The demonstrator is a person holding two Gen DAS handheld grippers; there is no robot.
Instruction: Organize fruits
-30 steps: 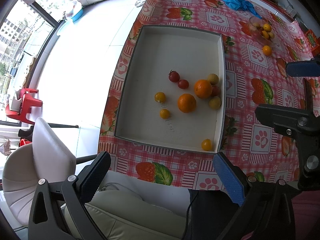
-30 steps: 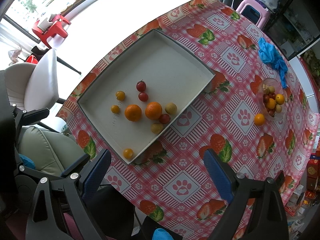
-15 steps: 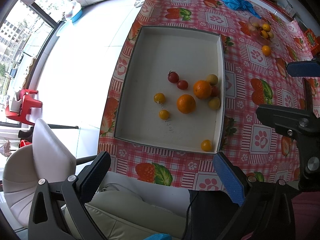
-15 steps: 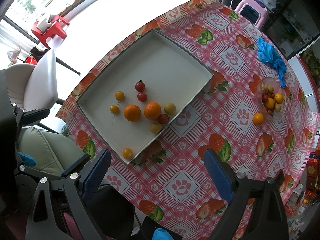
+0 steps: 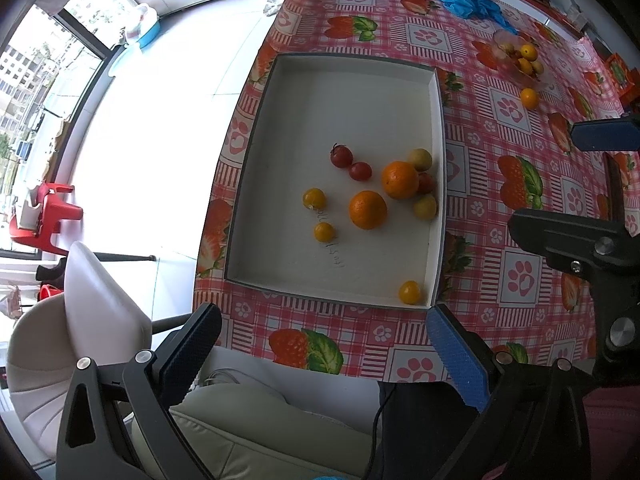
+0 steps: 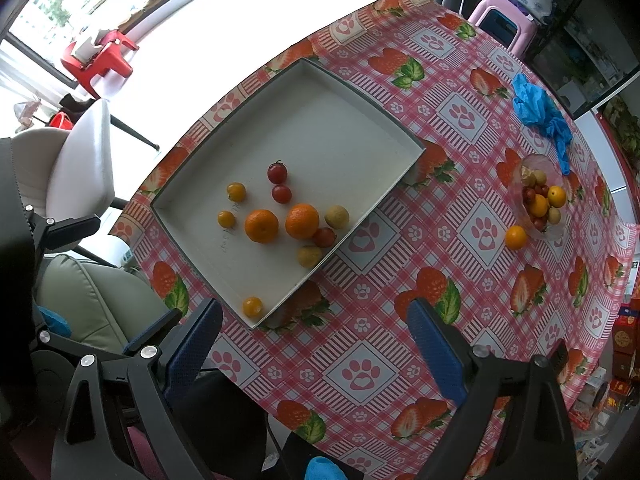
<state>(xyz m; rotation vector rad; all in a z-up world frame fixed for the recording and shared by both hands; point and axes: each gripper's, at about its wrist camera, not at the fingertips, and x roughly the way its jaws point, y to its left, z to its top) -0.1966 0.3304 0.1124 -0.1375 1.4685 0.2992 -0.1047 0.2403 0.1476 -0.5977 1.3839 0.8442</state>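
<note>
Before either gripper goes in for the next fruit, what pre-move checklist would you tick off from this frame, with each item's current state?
1. Left gripper open and empty: ok.
2. Right gripper open and empty: ok.
3. Both grippers above the table edge, clear of the white tray: ok.
4. Fruit in the tray unobstructed from above, including the two oranges: ok.
5. Loose orange beside the glass bowl, on the tablecloth: not ok, unsorted.
6. Which grouping is wanted: cannot tell.
</note>
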